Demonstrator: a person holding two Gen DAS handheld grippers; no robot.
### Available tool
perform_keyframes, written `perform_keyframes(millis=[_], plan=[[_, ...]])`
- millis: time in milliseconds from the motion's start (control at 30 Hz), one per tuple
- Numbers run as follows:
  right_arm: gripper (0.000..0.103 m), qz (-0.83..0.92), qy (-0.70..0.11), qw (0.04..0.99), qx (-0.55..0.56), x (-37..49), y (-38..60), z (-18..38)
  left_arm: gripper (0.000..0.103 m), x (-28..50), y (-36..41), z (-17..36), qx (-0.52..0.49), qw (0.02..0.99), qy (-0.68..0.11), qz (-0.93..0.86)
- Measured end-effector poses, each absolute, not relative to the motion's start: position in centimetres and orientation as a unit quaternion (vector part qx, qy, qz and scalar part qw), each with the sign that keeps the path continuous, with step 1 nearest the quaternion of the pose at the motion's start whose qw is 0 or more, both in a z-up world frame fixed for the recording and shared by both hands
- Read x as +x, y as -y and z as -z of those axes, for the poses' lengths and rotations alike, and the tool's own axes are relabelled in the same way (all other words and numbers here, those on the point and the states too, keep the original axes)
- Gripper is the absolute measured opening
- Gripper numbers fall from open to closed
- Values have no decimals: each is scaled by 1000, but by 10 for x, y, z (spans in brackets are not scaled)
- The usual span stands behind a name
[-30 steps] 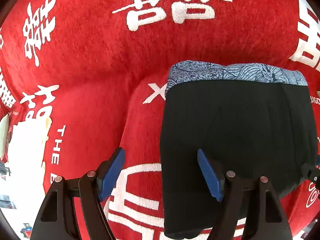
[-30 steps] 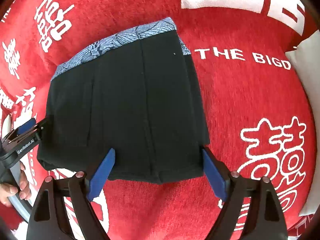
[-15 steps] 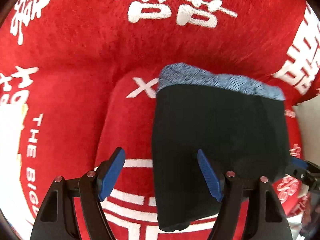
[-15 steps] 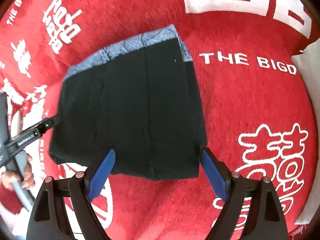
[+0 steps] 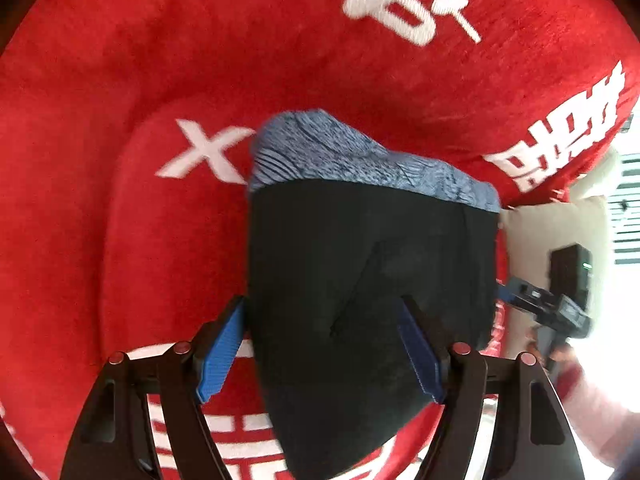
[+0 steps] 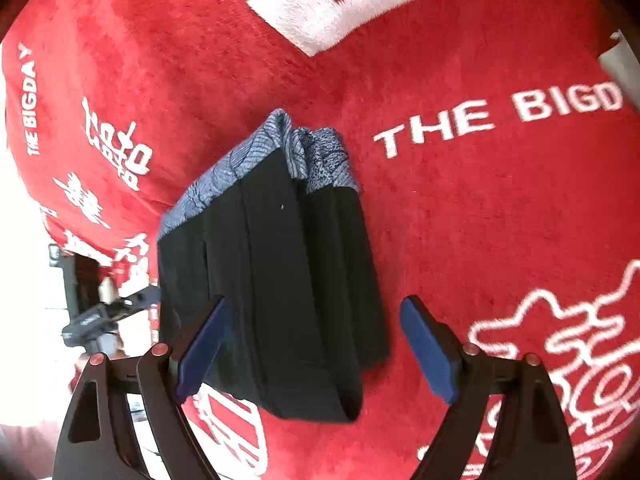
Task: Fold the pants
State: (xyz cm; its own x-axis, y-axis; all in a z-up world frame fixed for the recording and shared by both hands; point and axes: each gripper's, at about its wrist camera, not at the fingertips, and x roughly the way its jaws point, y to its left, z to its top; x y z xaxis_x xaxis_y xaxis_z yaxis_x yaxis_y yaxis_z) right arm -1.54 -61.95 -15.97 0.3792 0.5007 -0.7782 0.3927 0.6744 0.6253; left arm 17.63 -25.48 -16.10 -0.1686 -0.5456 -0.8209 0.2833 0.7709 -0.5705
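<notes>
I see the folded black pants (image 5: pixel 360 300), blue-grey patterned waistband (image 5: pixel 352 156) away from me, lying on the red blanket (image 5: pixel 120 80), with my left gripper (image 5: pixel 320 356) and right gripper (image 6: pixel 316 352) both above them, fingers apart, gripping nothing.

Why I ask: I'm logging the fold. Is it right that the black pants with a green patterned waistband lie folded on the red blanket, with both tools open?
Not quite: the waistband is blue-grey, not green, as the right wrist view shows. The rest holds: the black pants lie folded on the red blanket, and the left tool and right tool are open.
</notes>
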Motion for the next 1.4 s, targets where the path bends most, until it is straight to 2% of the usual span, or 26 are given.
perform_keyframes(millis=[267,333,600,633,667,700,767,867,1067,1400], plan=[[88,-111,-573,706,401,6,619,183,77,184,260,184,-92,616,-707,335],[86,-121,-578,700,402,9,620,191,90,185,261,188,-94,620,-706,328],[85,-125,-582,680,429,20,622,197,90,180,279,192,-88,627,-700,330],[84,-119,-584,677,432,21,621,198,89,179,280,190,-82,632,-697,329],[80,-115,-585,675,434,20,621,198,79,177,283,186,-77,638,-691,331],[77,-110,-588,676,431,19,620,197,76,175,285,181,-74,643,-683,338],[60,-106,-585,678,432,17,620,193,69,172,286,173,-64,655,-671,342],[48,-98,-576,682,440,14,616,184,60,168,280,160,-68,666,-658,345],[43,-102,-557,681,464,7,612,164,58,161,274,135,-76,672,-642,360],[42,-110,-554,673,478,-31,589,135,58,123,263,99,-80,665,-641,375]])
